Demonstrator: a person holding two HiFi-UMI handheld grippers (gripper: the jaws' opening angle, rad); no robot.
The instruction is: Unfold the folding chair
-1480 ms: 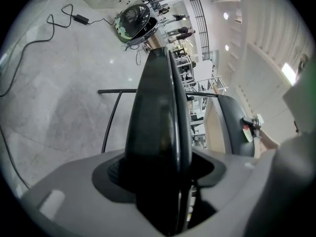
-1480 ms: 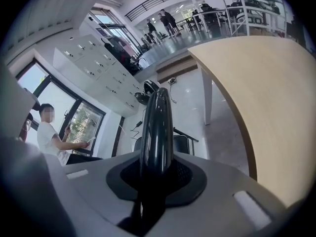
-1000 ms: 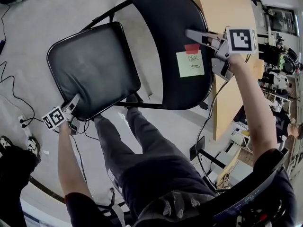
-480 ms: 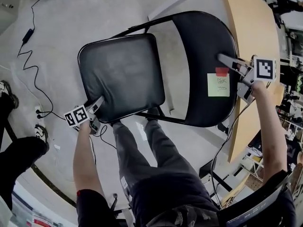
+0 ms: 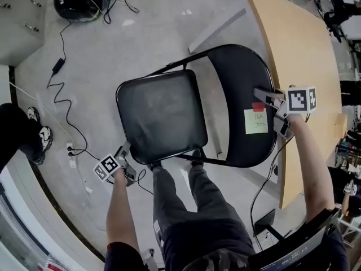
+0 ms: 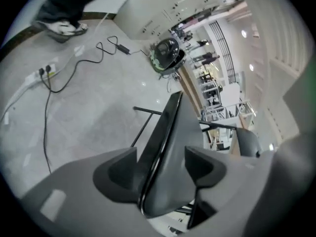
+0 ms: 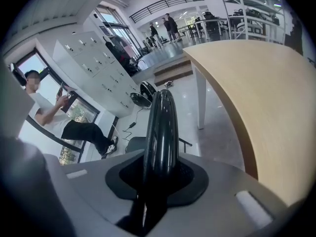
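Here's the folding chair (image 5: 240,148), opened out on the pale floor (image 5: 113,44), and both grippers are on it. The left gripper (image 6: 160,169) has the near corner of the black seat (image 5: 161,114) right between its jaws. They stand wide, they have just been closing, and the thick cushion with its glossy rim fills the gap from pad to pad. Beyond those jaw tips the seat runs away edge-on, with a thin frame bar (image 6: 145,111) crossing past it and a cable (image 6: 47,112) trailing over the floor off to the jaws' left.

Over to the right gripper (image 7: 157,174): jaws narrow, clamped on the curved edge of the backrest (image 5: 242,78). They have just been easing open a touch, yet the shiny black rim sits snug between them and rises straight up from the tips. Just beside those jaws, on the backrest's face, sit a yellow sticky note (image 5: 255,121) and a small red tag (image 5: 258,106) above it. A wooden table (image 7: 256,98) sweeps past on the jaws' right side. The person's legs (image 5: 192,196) stand just behind the seat's near edge, between the two grippers.
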